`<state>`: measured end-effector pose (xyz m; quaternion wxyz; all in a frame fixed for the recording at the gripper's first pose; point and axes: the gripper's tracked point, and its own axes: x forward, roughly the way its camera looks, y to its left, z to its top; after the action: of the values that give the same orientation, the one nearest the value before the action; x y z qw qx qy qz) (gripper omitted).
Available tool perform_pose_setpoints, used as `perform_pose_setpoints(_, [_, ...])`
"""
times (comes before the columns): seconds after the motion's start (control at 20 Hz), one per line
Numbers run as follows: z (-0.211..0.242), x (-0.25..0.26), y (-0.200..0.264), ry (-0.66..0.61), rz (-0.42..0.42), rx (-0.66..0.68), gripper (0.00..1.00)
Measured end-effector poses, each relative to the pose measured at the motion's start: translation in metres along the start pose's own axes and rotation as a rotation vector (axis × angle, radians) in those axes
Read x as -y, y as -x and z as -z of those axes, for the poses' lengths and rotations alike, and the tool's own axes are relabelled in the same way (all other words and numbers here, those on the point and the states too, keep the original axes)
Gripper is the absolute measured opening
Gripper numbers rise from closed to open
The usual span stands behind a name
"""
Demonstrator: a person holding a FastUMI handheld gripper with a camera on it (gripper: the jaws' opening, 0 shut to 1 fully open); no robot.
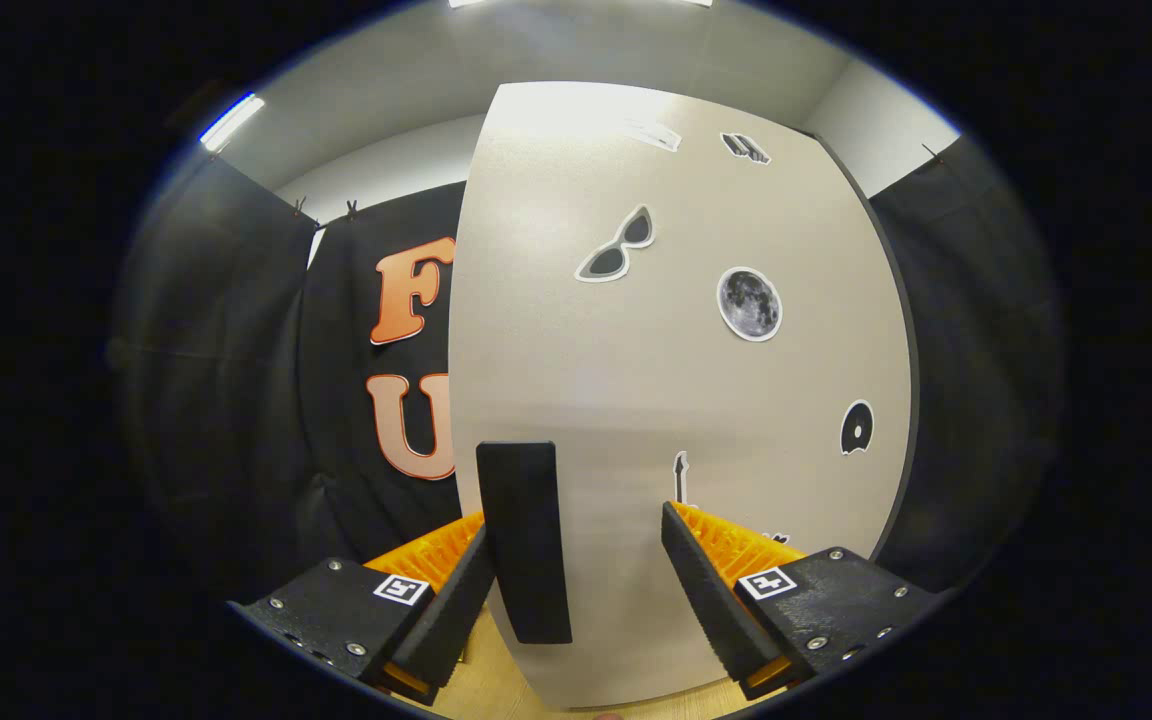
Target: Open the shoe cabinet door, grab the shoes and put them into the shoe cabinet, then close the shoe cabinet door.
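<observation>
just ahead: cabinet door [676, 400], handle [524, 540] between parted jaws

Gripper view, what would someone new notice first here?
The pale shoe cabinet door looms right ahead, dotted with stickers: sunglasses and a moon above the fingers. Its black handle stands upright between the open gripper fingers, close against the left one, with a wide gap to the right one.

Black cloth [236, 380] hangs as the booth's wall on both sides, clipped along its top edge. Above it rises a pale grey wall [386, 170] under a white ceiling with strip lights [232, 120]. The floor [496, 690] below looks like light wood.
</observation>
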<state>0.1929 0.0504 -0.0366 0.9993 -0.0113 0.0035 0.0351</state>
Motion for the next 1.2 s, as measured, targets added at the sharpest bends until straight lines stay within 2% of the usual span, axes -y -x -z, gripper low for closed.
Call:
perform_pose_setpoints(0.7, [0.0,-0.009,-0.021,0.019,0.075,-0.002,0.95])
perform_pose_setpoints(1.0, [-0.01,-0.013,-0.002,-0.008,0.049,0.013,0.95])
perform_pose_setpoints(1.2, [-0.018,-0.005,0.028,-0.019,0.046,0.016,0.95])
